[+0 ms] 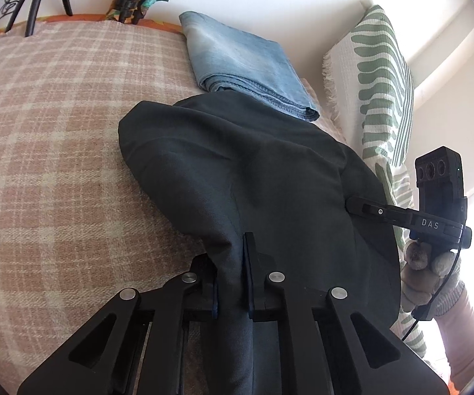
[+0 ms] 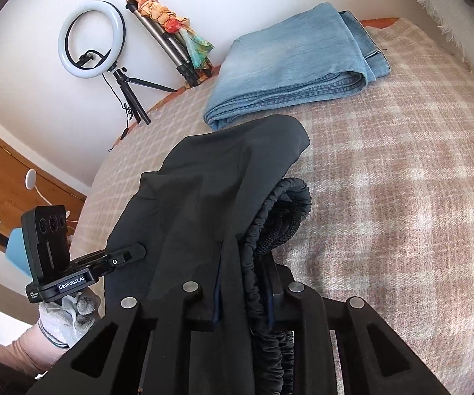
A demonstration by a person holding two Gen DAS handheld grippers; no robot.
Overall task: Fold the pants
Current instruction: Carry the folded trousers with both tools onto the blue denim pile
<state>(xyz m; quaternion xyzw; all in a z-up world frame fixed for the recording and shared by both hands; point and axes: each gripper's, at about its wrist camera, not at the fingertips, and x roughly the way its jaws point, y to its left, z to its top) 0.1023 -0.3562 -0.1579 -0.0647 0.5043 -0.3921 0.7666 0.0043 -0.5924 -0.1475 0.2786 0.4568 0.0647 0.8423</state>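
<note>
1. Your left gripper (image 1: 233, 263) is clamped on a gathered fold of the dark pants (image 1: 253, 171); cloth runs down between the two fingers and past the linkage
2. Your right gripper (image 2: 243, 283) is pinched on the elastic waistband (image 2: 276, 217) of the same pants; the ruched band is bunched between its fingers and loops up just above them
3. Each gripper shows in the other's camera, at the far edge of the cloth: right one at the right edge of the left view, left one at the left edge of the right view. Gloved hand (image 2: 69, 316) under the left unit
4. The pants hang draped from both grips, the far end slumping onto the plaid blanket (image 1: 56, 115), pink and cream
5. Folded light-blue jeans (image 2: 289, 65) lie on the blanket just beyond the pants' far end; whether they touch, you can't tell
6. Green-and-white leaf-print pillow (image 1: 381, 82) stands at the right of the left view
7. Ring light (image 2: 90, 38) on a small tripod and a folded tripod (image 2: 167, 39) wrapped in a patterned scarf sit against the white wall behind the bed
</note>
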